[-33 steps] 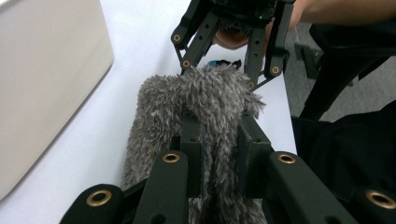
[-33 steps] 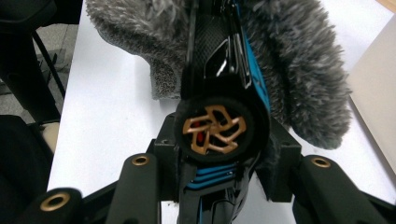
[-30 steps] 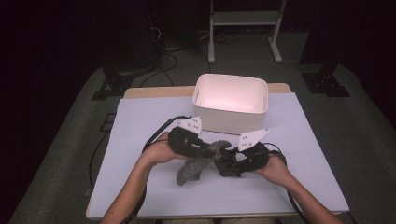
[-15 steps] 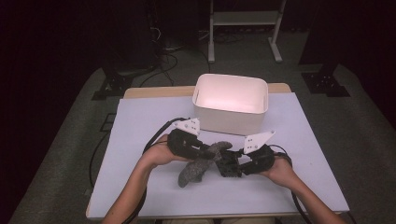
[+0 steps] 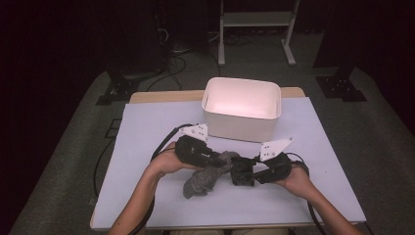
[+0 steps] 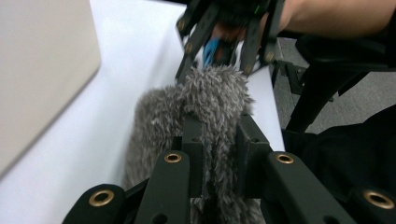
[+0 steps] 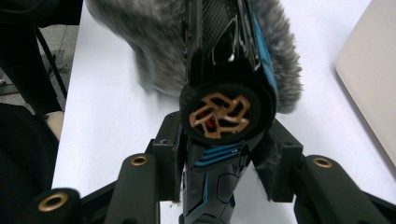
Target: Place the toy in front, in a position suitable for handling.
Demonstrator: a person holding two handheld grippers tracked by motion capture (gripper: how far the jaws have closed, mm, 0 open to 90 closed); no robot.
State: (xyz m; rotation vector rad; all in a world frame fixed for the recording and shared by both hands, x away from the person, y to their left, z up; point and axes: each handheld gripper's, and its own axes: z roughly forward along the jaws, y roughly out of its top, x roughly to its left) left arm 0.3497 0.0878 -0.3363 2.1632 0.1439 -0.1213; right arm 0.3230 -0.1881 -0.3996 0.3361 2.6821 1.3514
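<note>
Your two forearms converge over the counter (image 5: 147,122). Left gripper (image 5: 215,157): jaws pinched on one grey fuzzy cloth (image 5: 205,177). Right gripper (image 5: 242,172): jaws clamped around one black-and-blue device (image 7: 229,112), touching the cloth. Beyond: one white bin (image 5: 242,110).

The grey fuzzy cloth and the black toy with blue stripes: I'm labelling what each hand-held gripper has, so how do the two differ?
The grey fuzzy cloth is soft, shaggy and limp; the black toy is hard, glossy, with blue stripes and a bronze wheel. The cloth is pinched thin in the left hand-held gripper; the toy fills the wider-set jaws of the right hand-held gripper. Both are held above the table, touching each other.
</note>
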